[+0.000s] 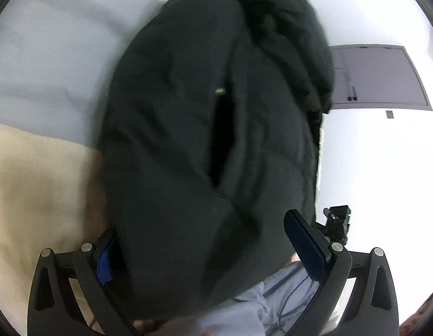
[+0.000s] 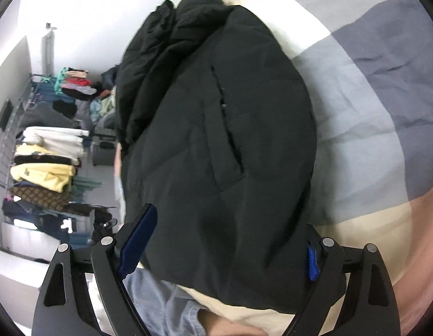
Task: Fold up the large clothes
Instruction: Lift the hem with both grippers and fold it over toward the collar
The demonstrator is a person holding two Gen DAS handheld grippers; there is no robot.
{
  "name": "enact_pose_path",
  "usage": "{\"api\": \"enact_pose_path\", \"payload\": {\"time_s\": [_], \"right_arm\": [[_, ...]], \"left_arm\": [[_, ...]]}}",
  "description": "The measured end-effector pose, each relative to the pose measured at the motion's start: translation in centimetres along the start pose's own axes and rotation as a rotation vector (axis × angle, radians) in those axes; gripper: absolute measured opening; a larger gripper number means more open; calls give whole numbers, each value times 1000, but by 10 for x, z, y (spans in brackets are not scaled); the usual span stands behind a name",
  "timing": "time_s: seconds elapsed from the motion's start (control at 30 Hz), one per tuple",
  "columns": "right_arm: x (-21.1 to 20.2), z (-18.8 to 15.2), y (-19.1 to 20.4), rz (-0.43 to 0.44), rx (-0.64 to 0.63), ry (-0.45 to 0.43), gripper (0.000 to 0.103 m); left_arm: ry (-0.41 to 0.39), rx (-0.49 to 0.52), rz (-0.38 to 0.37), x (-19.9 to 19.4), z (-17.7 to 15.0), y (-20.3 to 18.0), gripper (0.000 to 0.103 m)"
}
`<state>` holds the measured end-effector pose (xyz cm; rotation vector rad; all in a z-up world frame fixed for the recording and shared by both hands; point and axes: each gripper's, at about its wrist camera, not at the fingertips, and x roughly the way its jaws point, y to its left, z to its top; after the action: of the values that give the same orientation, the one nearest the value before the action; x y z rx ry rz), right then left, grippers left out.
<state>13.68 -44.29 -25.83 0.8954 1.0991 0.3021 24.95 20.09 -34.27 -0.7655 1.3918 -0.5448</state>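
Observation:
A large black padded jacket [image 1: 205,128] fills the middle of the left wrist view; it also fills the right wrist view [image 2: 216,140], bunched up on the bed, with a slit pocket [image 2: 227,128] facing up. My left gripper [image 1: 205,240] is open, its fingers wide apart on either side of the jacket's near edge, the left finger partly under the cloth. My right gripper [image 2: 230,238] is open too, its fingers straddling the jacket's near hem, the right finger partly covered.
The bed cover [image 2: 370,98] has grey, cream and pink blocks. A rack of hung and stacked clothes [image 2: 48,154] stands at the left by the white wall. A person's light blue trousers [image 1: 272,302] show below the jacket.

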Motion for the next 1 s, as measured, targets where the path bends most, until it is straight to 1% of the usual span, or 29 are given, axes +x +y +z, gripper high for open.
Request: {"api": "enact_pose_path", "payload": {"time_s": [0.13,0.17,0.23,0.27,0.3,0.33,0.43,0.47,0.5,0.53,0.57,0.6,0.63,0.7,0.73,0.8,0.9,1.0], "right_arm": [[14,2,-17,-88,68,28,88],[16,2,-19,-90,81,33,88],[18,2,-17,-75,73,40,88],[19,2,-14,-56,60,45,88],[20,1,-9,-28,41,51,88],[21,0,-1,2,10,51,88],[20,-5,17,63,-78,39,83],[20,-4,20,69,-93,34,75],[20,-4,23,71,-106,30,64],[20,-4,25,69,-117,21,56],[20,-4,26,65,-126,12,38],[17,-5,27,61,-139,1,22],[14,-7,28,56,-153,-9,17],[6,-8,31,48,-182,-29,9],[2,-9,34,50,-203,-42,8],[-6,-10,53,52,-272,-82,6],[-27,-14,69,78,-325,-141,4],[-44,-22,75,105,-351,-189,4]], "left_arm": [[23,-17,39,13,6,8,99],[25,-17,39,17,7,5,98],[36,7,32,22,9,-3,92],[46,21,13,24,8,-9,86],[46,33,1,26,6,-14,84],[46,44,-4,28,5,-18,83],[40,67,-19,30,3,-32,71],[36,68,-26,31,3,-35,65],[26,74,-23,30,2,-41,59],[19,79,-18,31,2,-45,56],[9,81,-14,29,0,-47,47],[-5,74,-13,27,-2,-50,40],[-22,65,-18,23,-4,-52,35],[-63,63,-26,17,-9,-59,19],[-76,64,-26,14,-11,-60,16],[-120,70,-31,-3,-18,-65,9],[-180,96,-52,-19,-32,-81,6],[-203,113,-69,-28,-48,-89,5]]}}
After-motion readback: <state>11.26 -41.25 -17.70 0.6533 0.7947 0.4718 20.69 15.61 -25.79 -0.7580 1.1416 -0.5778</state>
